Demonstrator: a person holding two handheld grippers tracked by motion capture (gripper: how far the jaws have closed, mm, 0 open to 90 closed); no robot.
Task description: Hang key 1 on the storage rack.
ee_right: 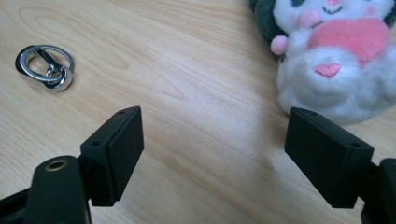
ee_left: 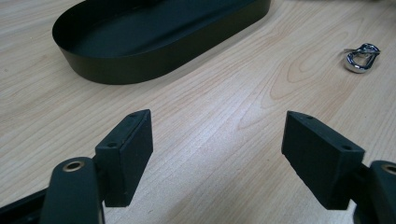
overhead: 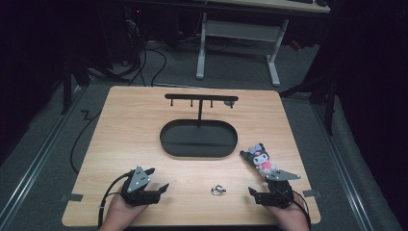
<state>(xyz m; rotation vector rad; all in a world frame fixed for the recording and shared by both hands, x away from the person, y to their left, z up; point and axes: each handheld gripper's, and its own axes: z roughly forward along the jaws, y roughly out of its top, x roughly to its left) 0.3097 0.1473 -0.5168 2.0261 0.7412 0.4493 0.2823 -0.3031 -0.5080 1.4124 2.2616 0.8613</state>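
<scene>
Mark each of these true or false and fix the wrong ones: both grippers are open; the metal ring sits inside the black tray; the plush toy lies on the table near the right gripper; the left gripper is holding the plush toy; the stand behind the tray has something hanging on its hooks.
1. Both grippers are open. True: the left gripper and the right gripper each have jaws spread with nothing between.
2. The metal ring sits inside the black tray. False: it lies on the table, between the grippers.
3. The plush toy lies near the right gripper. True.
4. The left gripper holds the plush toy. False: it is empty.
5. Something hangs on the stand. False: its hooks look bare.
</scene>
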